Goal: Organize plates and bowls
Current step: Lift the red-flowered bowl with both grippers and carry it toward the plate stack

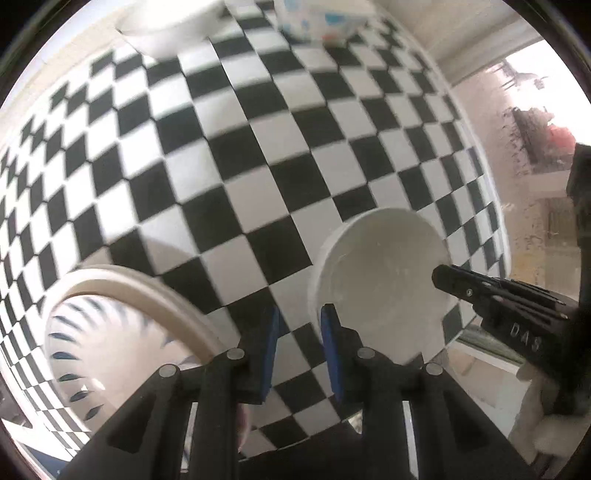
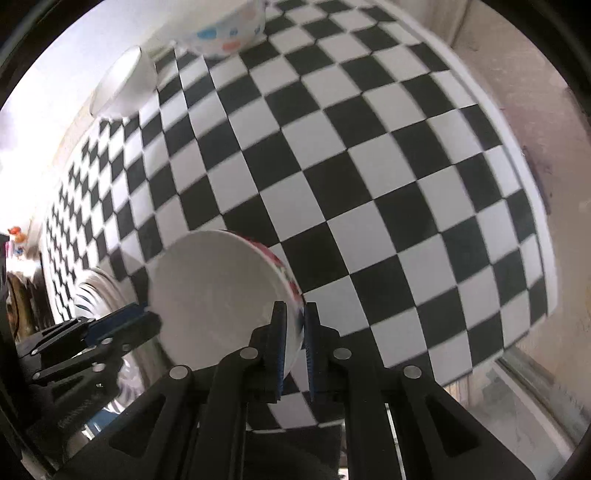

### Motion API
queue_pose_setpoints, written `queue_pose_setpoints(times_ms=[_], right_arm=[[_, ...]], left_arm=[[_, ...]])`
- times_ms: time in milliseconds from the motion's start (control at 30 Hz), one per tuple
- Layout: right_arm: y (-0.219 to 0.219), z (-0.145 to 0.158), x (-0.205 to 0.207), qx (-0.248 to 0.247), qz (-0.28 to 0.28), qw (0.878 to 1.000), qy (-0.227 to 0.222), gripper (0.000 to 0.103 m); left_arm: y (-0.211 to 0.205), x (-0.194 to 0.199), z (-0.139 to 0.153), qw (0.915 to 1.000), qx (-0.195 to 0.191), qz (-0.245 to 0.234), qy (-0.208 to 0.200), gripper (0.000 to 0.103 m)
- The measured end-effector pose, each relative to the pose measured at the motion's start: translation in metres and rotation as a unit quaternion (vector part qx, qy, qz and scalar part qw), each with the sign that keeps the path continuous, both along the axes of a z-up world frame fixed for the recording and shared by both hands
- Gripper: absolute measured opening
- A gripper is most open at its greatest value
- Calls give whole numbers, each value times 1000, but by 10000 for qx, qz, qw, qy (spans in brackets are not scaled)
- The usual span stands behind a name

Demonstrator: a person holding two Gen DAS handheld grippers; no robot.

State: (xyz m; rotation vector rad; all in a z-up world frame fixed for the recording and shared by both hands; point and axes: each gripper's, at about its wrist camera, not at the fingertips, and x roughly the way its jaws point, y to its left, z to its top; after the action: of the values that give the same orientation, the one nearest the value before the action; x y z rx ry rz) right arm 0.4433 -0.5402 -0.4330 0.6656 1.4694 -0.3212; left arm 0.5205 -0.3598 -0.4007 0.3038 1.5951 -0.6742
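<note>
- Two grippers over one checkered tablecloth [image 1: 258,155], black and white squares; both point steeply down at it.
- Right gripper [image 2: 294,343]: blue-padded jaws clamped on the rim of a white bowl [image 2: 218,295]. One pad sits inside the wall, the other outside.
- White bowl: plain, glossy white inside; outside wall carries a red and dark pattern, seen only as a thin strip along the rim nearest the right gripper. Bowl is tilted, its opening turned toward the left gripper. Whether its base touches the cloth, cannot tell.
- Left gripper [image 1: 301,354]: jaws nearly closed. The left-wrist view shows only tablecloth in the narrow gap, with the white bowl's rim just beside the right-hand pad. From the right-wrist view its tips reach the far side of the white bowl's rim; contact cannot be confirmed.
- Striped plate [image 1: 110,332]: cream raised rim, dark blue radial dashes on a pale inside. Lies on the cloth on the far side of the left gripper from the white bowl.
- Plain white dish [image 2: 123,83]: at the far edge of the cloth, well apart from the white bowl. Blurred.
- Spotted bowl [image 2: 225,31]: white with blue and orange-pink patches, beside the plain white dish at the far edge.
</note>
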Motion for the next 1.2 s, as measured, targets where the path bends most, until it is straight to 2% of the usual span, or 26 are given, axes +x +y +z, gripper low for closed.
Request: queue_pose_setpoints(times_ms=[133, 233, 300, 367, 467, 567, 667, 800, 933, 1067, 1167, 1200], right_arm=[[8, 38, -3, -78, -209, 9991, -364, 16], [19, 68, 6, -168, -202, 9965, -792, 34], [23, 82, 14, -221, -180, 9947, -991, 54], [25, 94, 26, -153, -151, 9921, -1235, 57], [26, 102, 53, 198, -51, 9889, -1470, 58], [26, 102, 90, 336, 212, 9873, -1540, 58], [24, 98, 141, 517, 565, 9836, -1632, 58], [19, 91, 220, 526, 1262, 9771, -1633, 58], [19, 67, 299, 370, 2028, 9681, -1425, 58], [18, 35, 345, 241, 2471, 9620, -1136, 57], [16, 8, 367, 267, 2631, 9600, -924, 49], [15, -2, 374, 309, 2659, 9598, -845, 42]], left_arm=[[25, 10, 39, 9984, -175, 154, -519, 22], [34, 29, 65, 9947, -281, 296, -945, 24], [40, 45, 80, 9914, -369, 413, -1182, 32], [47, 64, 89, 9890, -361, 559, -1324, 33], [48, 89, 87, 9880, -393, 872, -1216, 33], [51, 122, 84, 9854, -393, 1218, -1124, 33], [51, 157, 78, 9811, -342, 1592, -1048, 33], [46, 207, 59, 9725, -287, 2143, -865, 33], [38, 243, 32, 9639, -245, 2574, -635, 33], [26, 268, 0, 9583, -251, 2831, -291, 32], [15, 280, -20, 9569, -234, 2892, -133, 32], [12, 284, -27, 9569, -178, 2895, -112, 32]])
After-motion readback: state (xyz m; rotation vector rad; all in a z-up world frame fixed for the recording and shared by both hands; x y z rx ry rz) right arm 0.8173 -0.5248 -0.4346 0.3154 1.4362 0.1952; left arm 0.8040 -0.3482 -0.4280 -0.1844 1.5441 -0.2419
